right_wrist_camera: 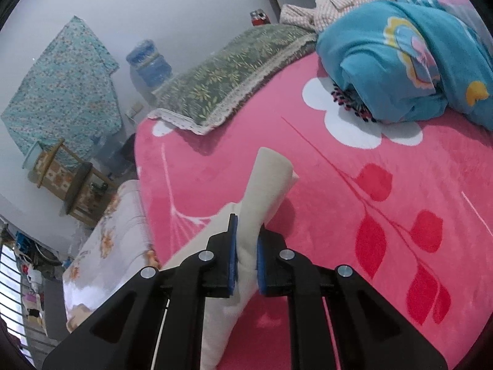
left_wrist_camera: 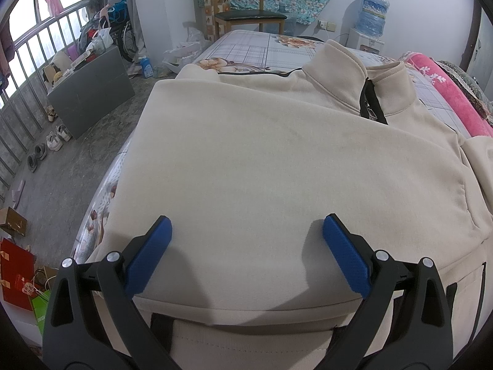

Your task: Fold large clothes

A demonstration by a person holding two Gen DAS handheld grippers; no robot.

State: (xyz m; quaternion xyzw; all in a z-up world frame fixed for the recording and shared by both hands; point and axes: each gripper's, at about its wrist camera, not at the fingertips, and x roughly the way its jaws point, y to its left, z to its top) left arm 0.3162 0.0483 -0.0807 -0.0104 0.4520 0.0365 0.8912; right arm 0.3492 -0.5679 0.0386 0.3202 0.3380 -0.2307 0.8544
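The cream fleece jacket (left_wrist_camera: 277, 160) fills the middle of the left wrist view, spread over a floral bedsheet (left_wrist_camera: 246, 49). It has a stand-up collar at upper right of centre, a black zipper running down from it, and one side folded over so a smooth panel faces up. A black-edged pocket slit shows at lower right. No brand or readable writing can be made out on it.

The left gripper (left_wrist_camera: 246, 240) hangs over the lower part of the folded panel with its blue pads spread wide, nothing between them.

In the right wrist view, the right gripper (right_wrist_camera: 246, 256) is clamped narrow on a cream sleeve (right_wrist_camera: 268, 182), whose cuff end sticks up past the pads at frame centre, above a pink blanket (right_wrist_camera: 369, 215) with white and red flower shapes. A green patterned pillow (right_wrist_camera: 222, 83) lies at upper centre, a blue quilt (right_wrist_camera: 400, 61) at upper right.
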